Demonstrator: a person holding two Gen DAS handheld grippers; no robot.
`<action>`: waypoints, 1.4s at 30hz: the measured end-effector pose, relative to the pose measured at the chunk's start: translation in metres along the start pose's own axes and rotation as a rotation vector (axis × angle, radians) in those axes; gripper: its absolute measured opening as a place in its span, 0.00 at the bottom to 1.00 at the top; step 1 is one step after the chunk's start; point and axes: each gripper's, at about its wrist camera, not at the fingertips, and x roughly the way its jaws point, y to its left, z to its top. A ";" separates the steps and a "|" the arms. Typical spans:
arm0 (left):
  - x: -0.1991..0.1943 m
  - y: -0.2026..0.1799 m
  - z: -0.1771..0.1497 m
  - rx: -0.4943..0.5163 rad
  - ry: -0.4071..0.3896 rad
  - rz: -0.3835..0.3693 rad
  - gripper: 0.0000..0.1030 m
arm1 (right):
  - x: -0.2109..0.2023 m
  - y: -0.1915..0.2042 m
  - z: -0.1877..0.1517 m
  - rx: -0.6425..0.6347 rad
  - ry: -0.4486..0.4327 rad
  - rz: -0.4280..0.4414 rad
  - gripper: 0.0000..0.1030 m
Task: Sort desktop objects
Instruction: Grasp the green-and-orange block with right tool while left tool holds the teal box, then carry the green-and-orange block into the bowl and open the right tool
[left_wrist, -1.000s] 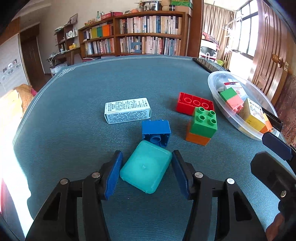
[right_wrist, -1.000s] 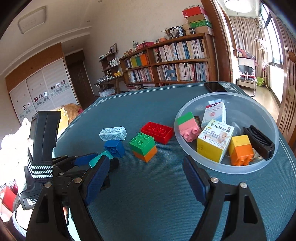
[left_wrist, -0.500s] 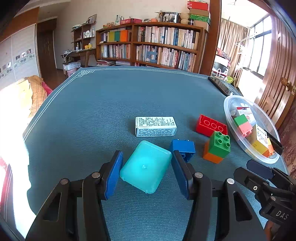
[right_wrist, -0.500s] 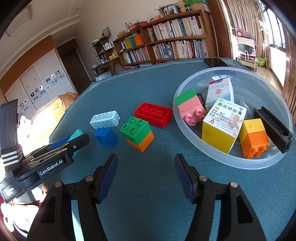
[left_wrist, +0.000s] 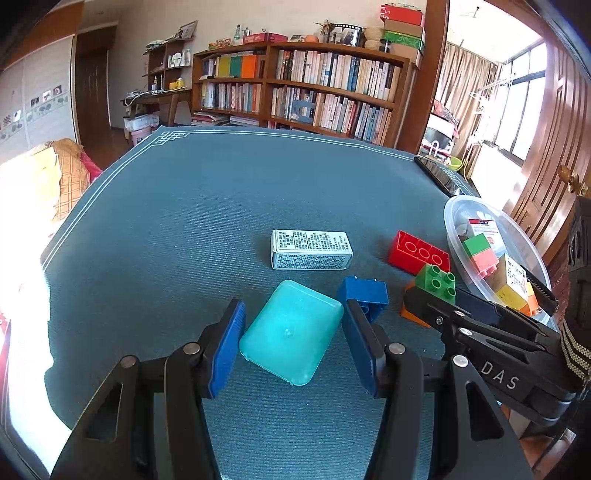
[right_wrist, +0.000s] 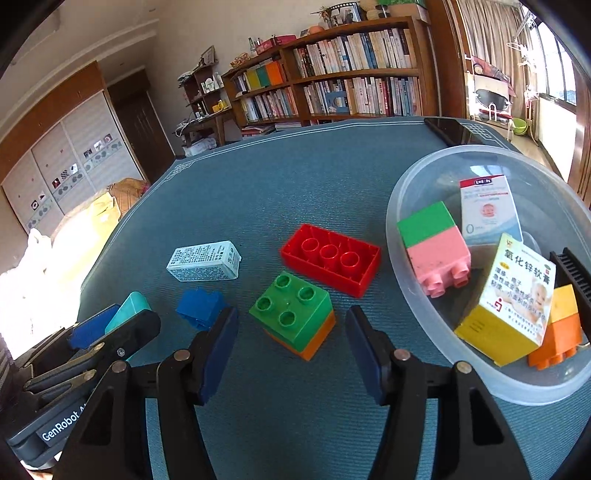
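The left hand-held gripper (left_wrist: 293, 328) points down at a slant, its blue pads (left_wrist: 227, 347) pressed against a teal case (left_wrist: 291, 330) lifted between them. The right hand-held gripper (right_wrist: 291, 341) angles down alongside it, jaws closing around a green-and-orange block (right_wrist: 293, 314), pads not yet touching it.

Ahead of gripper: tall wooden bookshelf (left_wrist: 325, 88) packed with books; bright curtained window (left_wrist: 517, 110) to right, sunlit.
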 end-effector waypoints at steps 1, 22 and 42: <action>0.000 0.000 0.000 -0.002 0.001 0.000 0.56 | 0.002 0.001 0.000 -0.003 -0.002 -0.006 0.63; 0.002 -0.004 -0.002 -0.008 0.008 -0.004 0.56 | -0.013 0.012 -0.011 -0.021 -0.031 0.017 0.40; -0.005 -0.014 -0.004 0.028 -0.010 -0.024 0.56 | -0.076 -0.017 -0.013 0.068 -0.170 -0.041 0.39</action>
